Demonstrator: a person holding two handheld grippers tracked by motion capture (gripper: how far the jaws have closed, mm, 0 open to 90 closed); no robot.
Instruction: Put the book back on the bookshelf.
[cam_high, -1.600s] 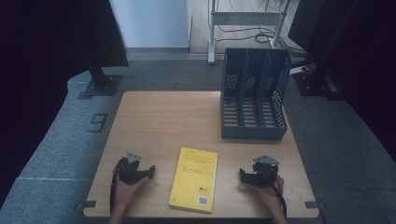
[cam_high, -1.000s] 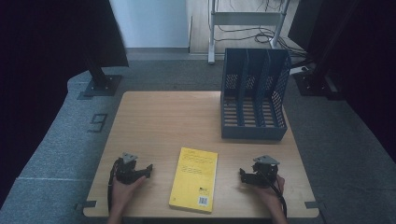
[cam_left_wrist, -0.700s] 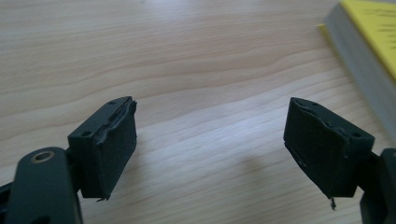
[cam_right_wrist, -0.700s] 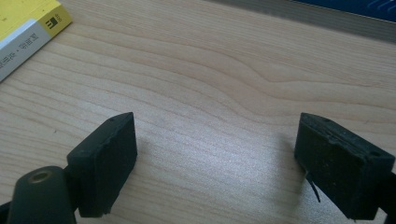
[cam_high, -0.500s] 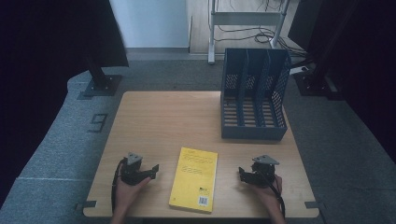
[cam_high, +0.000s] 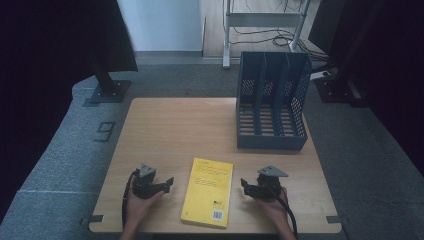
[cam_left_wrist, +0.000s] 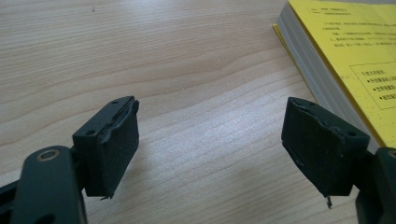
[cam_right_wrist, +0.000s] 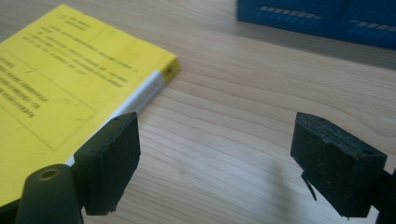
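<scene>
High view: a yellow book (cam_high: 208, 192) lies flat on the wooden table (cam_high: 190, 125), near its front edge, roughly midway between the 2 grippers. The left gripper (cam_high: 168, 183) sits just left of the book, apart from it, held by a hand (cam_high: 142, 205) entering from the bottom. The right gripper (cam_high: 245, 185) sits just right of the book, also apart, its tips pointing toward the book's right edge. A dark blue file rack (cam_high: 271, 100) with 3 compartments stands at the table's far right, well apart from the book.

Left gripper view: jaws spread wide, bare table between them. The book's page edge (cam_left_wrist: 308, 70) runs past the right-hand pad (cam_left_wrist: 317, 140), close beside it; contact cannot be confirmed.

Right gripper view: jaws spread wide, having just been closing slightly, bare table between them. The book (cam_right_wrist: 70, 79) lies by the left-hand pad (cam_right_wrist: 112, 158), its spine side facing the gap. The rack's base (cam_right_wrist: 317, 21) shows at the top.
</scene>
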